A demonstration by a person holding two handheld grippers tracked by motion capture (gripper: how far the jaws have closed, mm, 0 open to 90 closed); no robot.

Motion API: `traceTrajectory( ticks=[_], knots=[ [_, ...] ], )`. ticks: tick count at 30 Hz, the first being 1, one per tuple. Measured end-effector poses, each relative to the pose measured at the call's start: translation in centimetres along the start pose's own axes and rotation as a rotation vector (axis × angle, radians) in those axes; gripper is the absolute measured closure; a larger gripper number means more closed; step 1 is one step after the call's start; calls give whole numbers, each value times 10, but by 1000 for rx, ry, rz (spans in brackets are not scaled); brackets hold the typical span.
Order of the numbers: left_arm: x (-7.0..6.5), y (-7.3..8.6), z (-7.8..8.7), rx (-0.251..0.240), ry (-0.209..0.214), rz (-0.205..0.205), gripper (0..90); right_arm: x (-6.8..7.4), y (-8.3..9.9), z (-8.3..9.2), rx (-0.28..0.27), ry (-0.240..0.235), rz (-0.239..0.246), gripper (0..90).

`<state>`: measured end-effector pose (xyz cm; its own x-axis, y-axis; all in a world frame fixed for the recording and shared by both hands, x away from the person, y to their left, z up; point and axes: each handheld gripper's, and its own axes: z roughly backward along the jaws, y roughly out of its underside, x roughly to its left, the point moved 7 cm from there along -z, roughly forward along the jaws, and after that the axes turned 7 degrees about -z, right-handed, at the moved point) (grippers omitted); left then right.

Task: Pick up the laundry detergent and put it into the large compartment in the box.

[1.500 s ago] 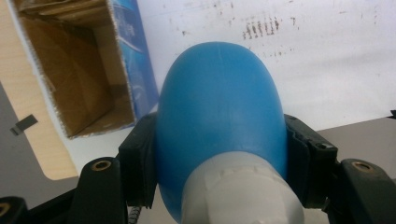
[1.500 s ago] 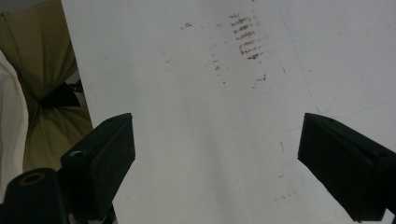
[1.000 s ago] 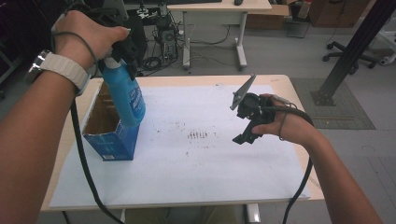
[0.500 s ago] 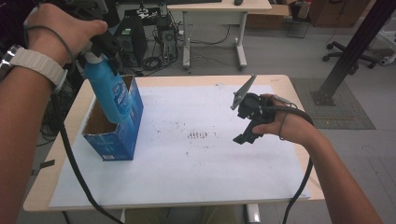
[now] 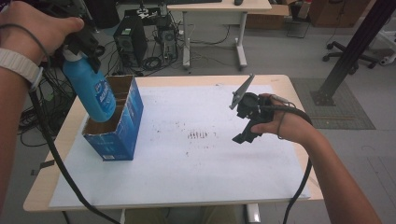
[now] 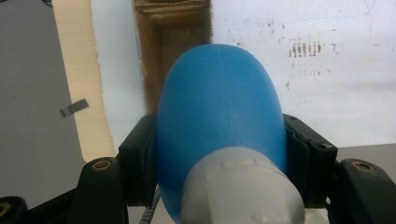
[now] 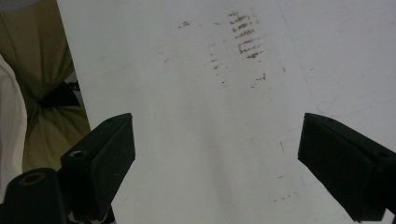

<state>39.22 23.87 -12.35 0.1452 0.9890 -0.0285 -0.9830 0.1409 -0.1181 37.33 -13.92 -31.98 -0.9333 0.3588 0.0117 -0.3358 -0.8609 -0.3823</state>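
A blue bottle [image 5: 93,91] with a grey cap hangs tilted above the left end of an open blue cardboard box [image 5: 116,128]. My left gripper [image 5: 81,46] is shut on its upper part. In the left gripper view the bottle [image 6: 219,116] bulges between the black pads of my left gripper [image 6: 219,154], and the brown inside of the box [image 6: 170,51] lies below it. My right gripper [image 5: 243,130] hovers over the right half of the table. Its jaws [image 7: 217,154] stand wide open over the white sheet with nothing between them.
A white sheet [image 5: 187,163] with small brown marks [image 5: 198,135] covers the wooden table [image 5: 280,84]. The box stands near the table's left edge. Behind the table are a computer tower [image 5: 128,39], cables and another desk [image 5: 219,7].
My left hand has carried the bottle up and to the left, from deep in the box to above its left end. The right gripper has stayed still.
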Motion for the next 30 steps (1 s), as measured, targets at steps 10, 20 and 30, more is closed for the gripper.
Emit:
traceTrajectory(
  ticks=[10,20,30],
  knots=[
    [17,-1,-8,5,-15,21,377,-2,0,-2,7,-1,-9,111],
    [24,-6,-23,1,-30,16,377,-3,0,-5,12,-7,-8,111],
    [29,-9,-46,8,-23,19,377,-3,2,-5,15,-5,-17,111]
  ],
)
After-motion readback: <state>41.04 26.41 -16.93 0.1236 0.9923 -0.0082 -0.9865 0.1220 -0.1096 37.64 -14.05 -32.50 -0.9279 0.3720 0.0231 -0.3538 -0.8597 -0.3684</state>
